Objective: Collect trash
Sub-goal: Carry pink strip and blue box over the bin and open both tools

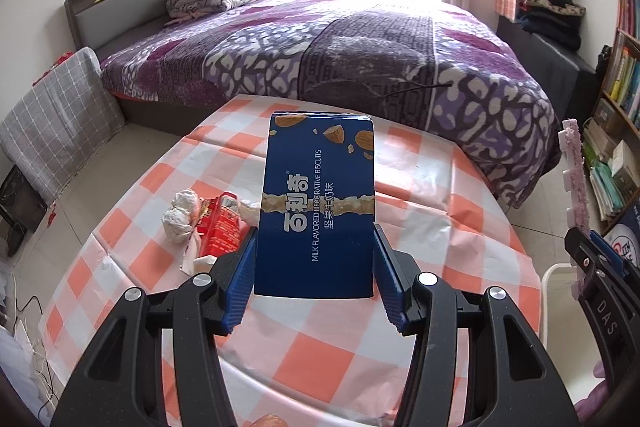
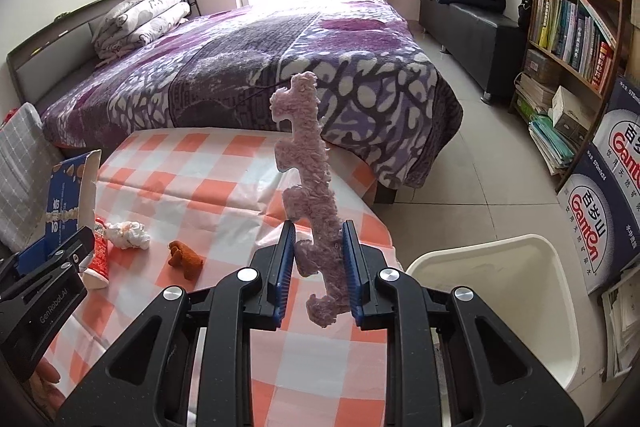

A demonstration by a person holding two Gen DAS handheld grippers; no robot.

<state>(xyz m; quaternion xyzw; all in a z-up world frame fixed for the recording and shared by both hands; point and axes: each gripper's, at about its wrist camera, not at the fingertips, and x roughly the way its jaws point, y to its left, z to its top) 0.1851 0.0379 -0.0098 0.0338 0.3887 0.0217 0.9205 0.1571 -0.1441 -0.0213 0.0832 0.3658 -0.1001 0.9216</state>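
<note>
Left wrist view: my left hand-held gripper (image 1: 314,263) is clamped on the lower sides of a blue biscuit box (image 1: 316,207), held upright above the checked counter (image 1: 440,247). The box looks empty and light, its thin card likely to buckle if squeezed harder, so the flat side walls near the base seem the right hold. My right hand-held gripper (image 2: 319,263) pinches a pink fuzzy foam strip (image 2: 310,183) near its lower end; it stands tall, soft and floppy, probably weightless, and could bend or slip sideways. A white bin (image 2: 500,291) sits just beside the counter on the right. Crumpled tissue (image 2: 129,235), a red wrapper (image 2: 98,255) and a brown scrap (image 2: 185,259) lie on the counter, light pieces best nipped at their middles.
</note>
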